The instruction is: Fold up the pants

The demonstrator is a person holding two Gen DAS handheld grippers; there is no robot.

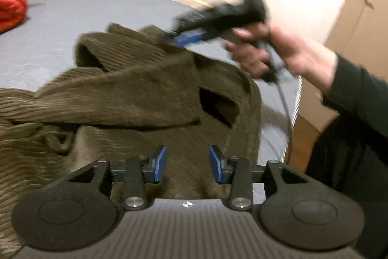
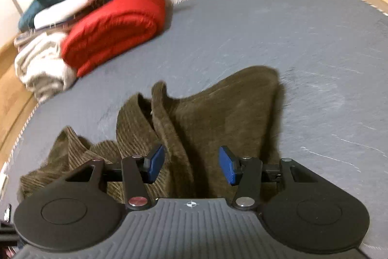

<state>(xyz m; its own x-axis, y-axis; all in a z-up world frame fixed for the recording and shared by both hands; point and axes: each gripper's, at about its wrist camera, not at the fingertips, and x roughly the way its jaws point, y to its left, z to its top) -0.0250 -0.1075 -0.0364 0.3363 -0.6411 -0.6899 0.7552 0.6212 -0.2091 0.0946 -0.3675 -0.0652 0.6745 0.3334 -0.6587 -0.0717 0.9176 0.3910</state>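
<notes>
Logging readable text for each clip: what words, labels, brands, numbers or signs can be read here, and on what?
None can be read.
Left gripper: only a small round crosshair mark on its body, no letters.
Right gripper: the same crosshair mark, no letters.
Brown corduroy pants: no tag or label in view.
Red quilted bundle: no print visible.

Both grippers black plastic, ribbed grey base, round side discs, silver screws, blue ribbed pads [image 1: 160, 163] on jaws. Right hand [image 1: 274, 52] wears dark sleeve [image 1: 359, 94]; thin black cable [image 1: 282, 94] below hand.
</notes>
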